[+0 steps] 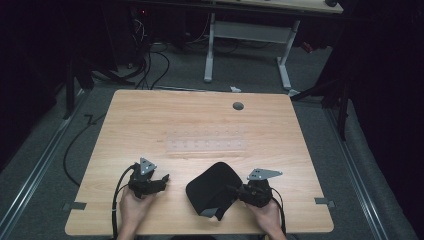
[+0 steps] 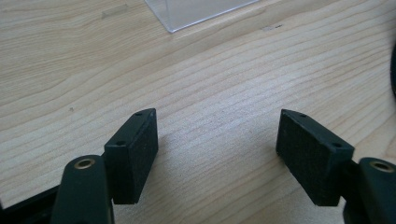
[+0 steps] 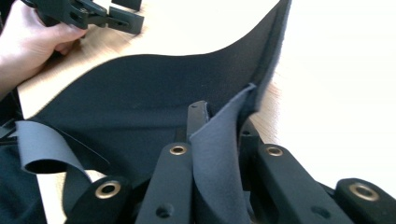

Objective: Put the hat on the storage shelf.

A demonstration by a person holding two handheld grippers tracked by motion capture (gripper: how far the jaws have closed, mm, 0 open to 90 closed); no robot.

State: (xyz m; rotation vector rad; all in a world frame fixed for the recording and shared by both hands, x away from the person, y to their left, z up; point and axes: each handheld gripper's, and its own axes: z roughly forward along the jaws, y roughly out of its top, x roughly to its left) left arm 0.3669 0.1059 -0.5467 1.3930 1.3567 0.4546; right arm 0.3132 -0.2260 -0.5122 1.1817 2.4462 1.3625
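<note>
- Here, black fabric pouch lying at the near edge of the wooden table, slightly right of centre, one side lifted off the wood.
- Pinched at its right edge by the right gripper, jaws closed on a grey-lined fold.
- Left gripper just beside the pouch on the left, apart from it, jaws spread wide over bare wood with nothing between the pads.
- Clear plastic sheet flat on the table beyond both tools, untouched.
- Likely risk: thin fold slipping from the clamp if pulled sideways, as only an edge seems caught; limp cloth sagging or doubling over, with one side unsupported.
- Also possible: pouch dragged off the near edge, being close to it.
- Right gripper view: grey lining, curled strap at the lower left, curved lifted wall; high view renders the pouch as a dark lump.
- Left gripper view: corner of the clear sheet close ahead.
</note>
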